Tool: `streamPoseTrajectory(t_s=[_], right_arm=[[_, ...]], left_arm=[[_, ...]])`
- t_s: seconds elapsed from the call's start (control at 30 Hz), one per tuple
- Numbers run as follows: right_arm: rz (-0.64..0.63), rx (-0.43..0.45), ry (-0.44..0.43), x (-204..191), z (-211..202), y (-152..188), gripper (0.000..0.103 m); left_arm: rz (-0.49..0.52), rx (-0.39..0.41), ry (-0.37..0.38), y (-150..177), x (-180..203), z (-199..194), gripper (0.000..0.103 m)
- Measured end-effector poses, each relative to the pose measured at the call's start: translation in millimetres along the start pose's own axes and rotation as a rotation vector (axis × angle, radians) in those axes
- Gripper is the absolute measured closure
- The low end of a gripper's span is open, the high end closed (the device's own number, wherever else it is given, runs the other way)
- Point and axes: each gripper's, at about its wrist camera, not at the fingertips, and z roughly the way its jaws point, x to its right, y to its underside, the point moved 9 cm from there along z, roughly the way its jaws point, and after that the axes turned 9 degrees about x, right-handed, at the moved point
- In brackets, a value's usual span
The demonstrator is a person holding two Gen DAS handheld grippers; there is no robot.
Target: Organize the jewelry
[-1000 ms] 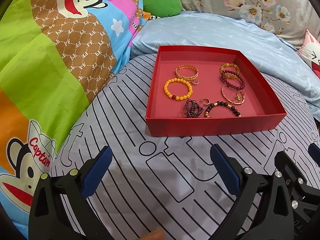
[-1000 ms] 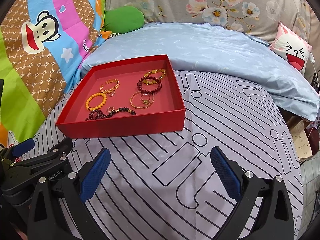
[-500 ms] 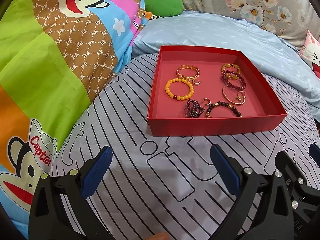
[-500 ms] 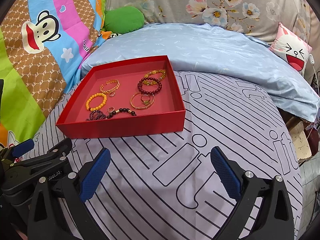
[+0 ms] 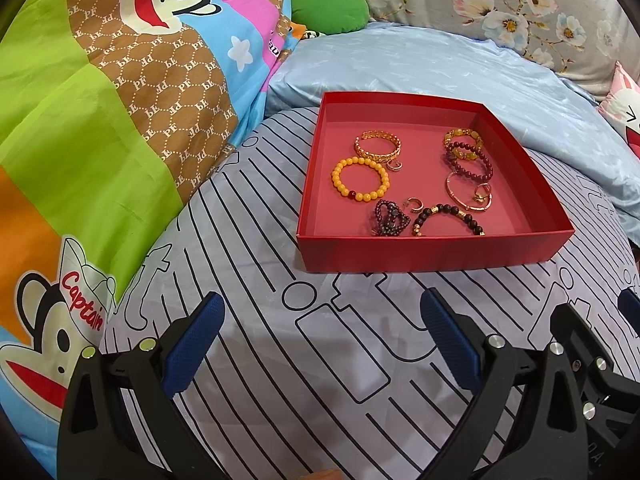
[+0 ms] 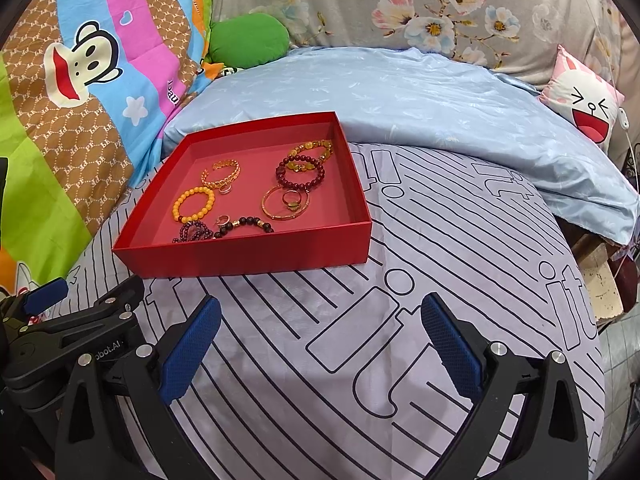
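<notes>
A shallow red box (image 5: 432, 254) (image 6: 248, 254) rests on a striped grey cushion. Inside lie several pieces: a yellow bead bracelet (image 5: 359, 179) (image 6: 193, 204), a gold cuff (image 5: 377, 145) (image 6: 221, 173), a dark red bead bracelet (image 5: 469, 160) (image 6: 300, 171), a thin gold bangle (image 5: 469, 191) (image 6: 285, 202), dark bead strands (image 5: 447, 218) (image 6: 224, 230) and small rings. My left gripper (image 5: 322, 330) is open, hovering over the cushion in front of the box. My right gripper (image 6: 320, 330) is open too, beside the left one, short of the box's near wall.
A cartoon monkey quilt (image 5: 92, 128) rises on the left. A pale blue pillow (image 6: 420, 96) lies behind the box, with a green cushion (image 6: 250, 38) and a floral cover behind it. A pink face cushion (image 6: 584, 100) sits at the right, past it the bed edge (image 6: 600, 280).
Both views have shifted very slightly; the box sits marginally farther right in the left wrist view. Both grippers stay open and nothing in the box has moved.
</notes>
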Motion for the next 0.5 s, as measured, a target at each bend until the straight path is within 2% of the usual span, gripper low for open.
streamPoseTrajectory(t_s=[0.5], right_arm=[[0.002, 0.001, -0.001, 0.3, -0.1, -0.1, 0.006]], left_arm=[[0.001, 0.001, -0.001, -1.1, 0.0, -1.1, 0.009]])
